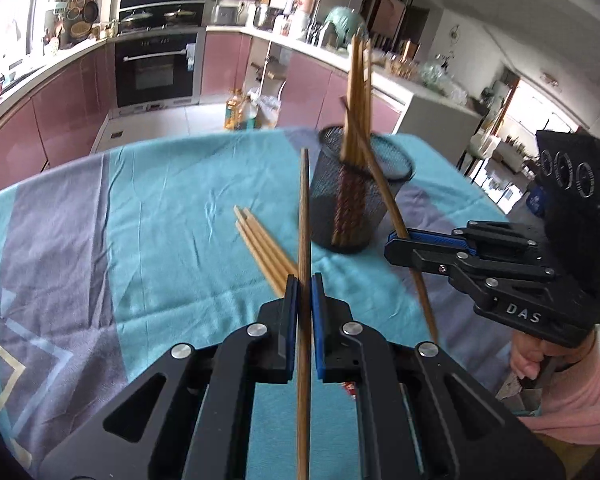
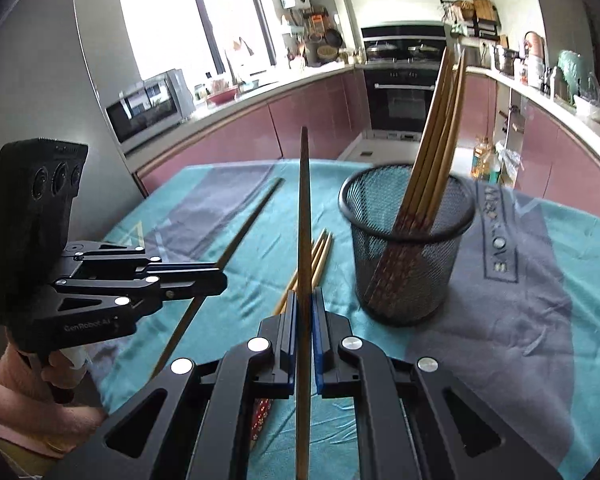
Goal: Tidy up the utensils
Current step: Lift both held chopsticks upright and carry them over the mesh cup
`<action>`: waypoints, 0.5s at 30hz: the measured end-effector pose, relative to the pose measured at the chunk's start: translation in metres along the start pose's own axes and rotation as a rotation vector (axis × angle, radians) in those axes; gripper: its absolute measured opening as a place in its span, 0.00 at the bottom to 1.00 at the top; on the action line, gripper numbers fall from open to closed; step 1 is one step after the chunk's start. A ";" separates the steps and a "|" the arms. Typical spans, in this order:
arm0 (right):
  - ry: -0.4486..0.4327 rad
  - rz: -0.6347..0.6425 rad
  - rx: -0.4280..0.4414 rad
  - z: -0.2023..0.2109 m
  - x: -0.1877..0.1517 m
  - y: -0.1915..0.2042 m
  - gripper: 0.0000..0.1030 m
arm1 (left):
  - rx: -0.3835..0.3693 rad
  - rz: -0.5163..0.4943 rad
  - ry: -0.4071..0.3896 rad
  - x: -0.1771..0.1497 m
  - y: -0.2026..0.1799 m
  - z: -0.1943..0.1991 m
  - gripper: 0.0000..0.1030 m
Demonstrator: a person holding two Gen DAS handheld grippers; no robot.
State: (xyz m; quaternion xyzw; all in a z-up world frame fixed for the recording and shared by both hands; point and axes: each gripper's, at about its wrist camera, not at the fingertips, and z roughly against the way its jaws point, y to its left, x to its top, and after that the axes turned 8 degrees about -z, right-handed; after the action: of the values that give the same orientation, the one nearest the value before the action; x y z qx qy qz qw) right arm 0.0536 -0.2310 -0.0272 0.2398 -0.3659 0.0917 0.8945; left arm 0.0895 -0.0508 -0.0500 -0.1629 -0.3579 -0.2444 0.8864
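Observation:
A black mesh cup point(image 1: 364, 196) point(image 2: 408, 248) stands on the table and holds several wooden chopsticks point(image 1: 358, 96) point(image 2: 436, 140) upright. My left gripper point(image 1: 305, 284) is shut on one brown chopstick point(image 1: 305, 216), pointing toward the cup; it shows in the right wrist view point(image 2: 216, 280) with its chopstick point(image 2: 244, 224). My right gripper point(image 2: 305, 298) is shut on another brown chopstick point(image 2: 305, 200), left of the cup; it shows in the left wrist view point(image 1: 396, 248) with its chopstick point(image 1: 384, 184) leaning by the cup's rim. Three loose chopsticks point(image 1: 260, 244) point(image 2: 320, 256) lie on the cloth.
The table is covered by a teal and grey cloth point(image 1: 160, 208) point(image 2: 520, 280). A kitchen with pink cabinets, an oven point(image 1: 156, 68) and a cluttered counter lies beyond the far edge. Oil bottles point(image 1: 240, 114) stand on the floor.

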 end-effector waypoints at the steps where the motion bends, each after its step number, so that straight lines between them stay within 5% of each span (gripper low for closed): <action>1: -0.011 0.000 0.000 0.004 0.002 0.000 0.06 | -0.009 -0.002 -0.016 0.003 -0.001 0.006 0.07; 15: -0.169 0.007 -0.008 0.051 0.035 -0.009 0.06 | -0.081 -0.025 -0.170 0.038 -0.008 0.059 0.07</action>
State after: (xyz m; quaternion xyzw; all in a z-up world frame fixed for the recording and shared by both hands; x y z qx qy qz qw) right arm 0.0511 -0.2647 0.0254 0.2420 -0.4411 0.0728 0.8612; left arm 0.0758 -0.0423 0.0191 -0.2143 -0.4237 -0.2548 0.8424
